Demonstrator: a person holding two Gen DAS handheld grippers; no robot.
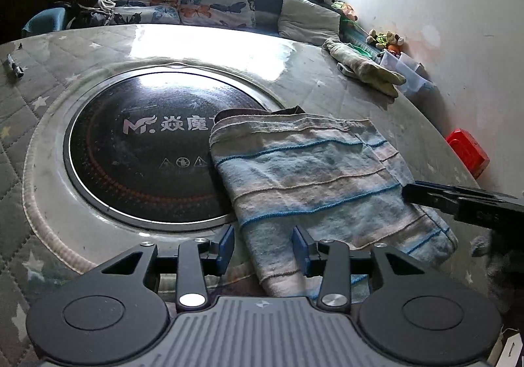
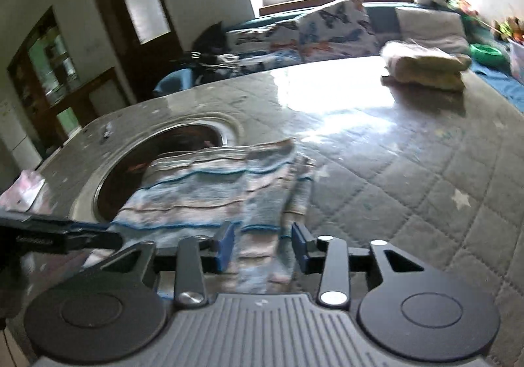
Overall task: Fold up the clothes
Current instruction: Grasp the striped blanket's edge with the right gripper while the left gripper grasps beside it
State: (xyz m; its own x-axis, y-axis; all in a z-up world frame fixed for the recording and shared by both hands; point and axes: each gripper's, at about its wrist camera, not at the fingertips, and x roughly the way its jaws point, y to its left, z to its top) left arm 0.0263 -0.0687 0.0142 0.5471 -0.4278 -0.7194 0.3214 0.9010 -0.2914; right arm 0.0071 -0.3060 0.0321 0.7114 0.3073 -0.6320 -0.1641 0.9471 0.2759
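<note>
1. Your left tongs [image 1: 263, 246] are spread, pinching nothing; the near corner of the folded striped cloth [image 1: 314, 177] lies between their tips.
2. The cloth lies on the tabletop [image 1: 327, 65], partly over the round cooktop [image 1: 140, 144]; its long axis runs away from your tongs, stripes crossing it.
3. Your right tongs [image 2: 263, 244] are spread over the cloth's near edge.
4. Only the left view shows the red box [image 1: 468, 151]; only the right shows the door [image 2: 137, 7].
</note>
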